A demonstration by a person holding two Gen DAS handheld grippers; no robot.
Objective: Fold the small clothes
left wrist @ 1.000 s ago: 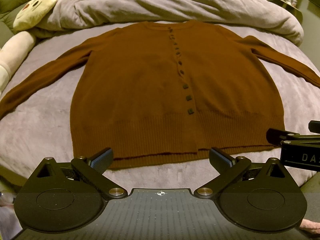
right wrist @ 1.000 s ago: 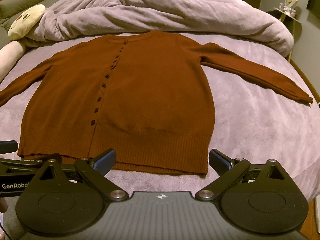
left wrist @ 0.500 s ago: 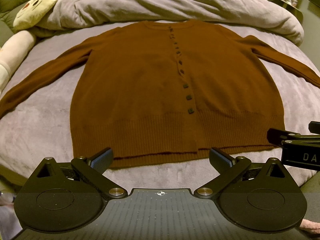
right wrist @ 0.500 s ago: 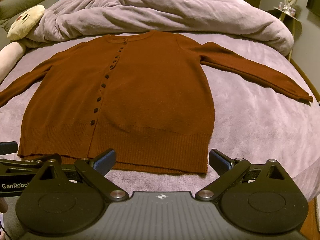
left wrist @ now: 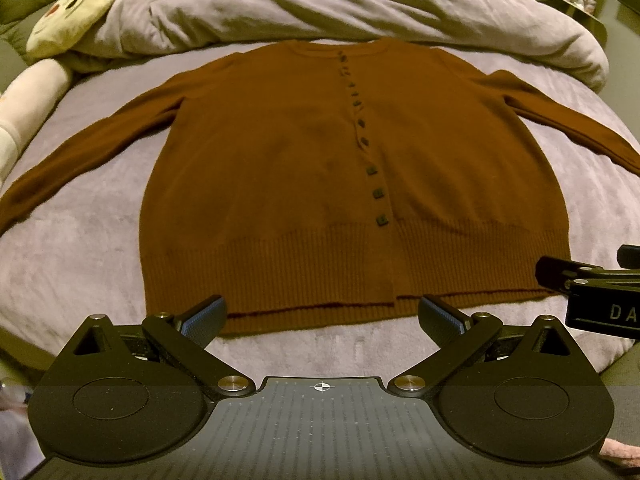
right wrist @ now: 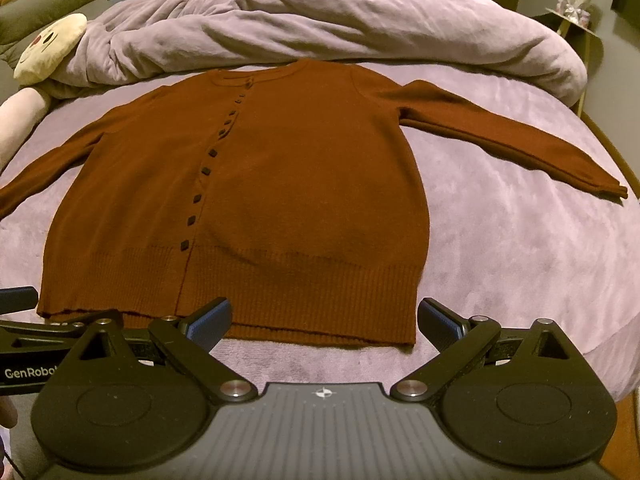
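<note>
A brown buttoned cardigan point(left wrist: 280, 184) point(right wrist: 304, 184) lies flat and face up on the purple bed, both sleeves spread outward, ribbed hem toward me. My left gripper point(left wrist: 322, 314) hovers just in front of the hem, open, nothing between its fingers. My right gripper point(right wrist: 324, 316) is also open and empty, held before the hem's right half. Each gripper shows at the edge of the other's view: the right one point(left wrist: 592, 292) at the left wrist view's right side, the left one point(right wrist: 48, 344) at the right wrist view's left side.
A bunched lilac duvet point(left wrist: 360, 8) point(right wrist: 320, 24) lies across the bed behind the collar. A cream face cushion point(left wrist: 68, 16) point(right wrist: 48, 46) and a long pale pillow point(left wrist: 28, 100) sit at the far left. Bare bedsheet point(right wrist: 520, 248) flanks the cardigan; the bed edge drops off right.
</note>
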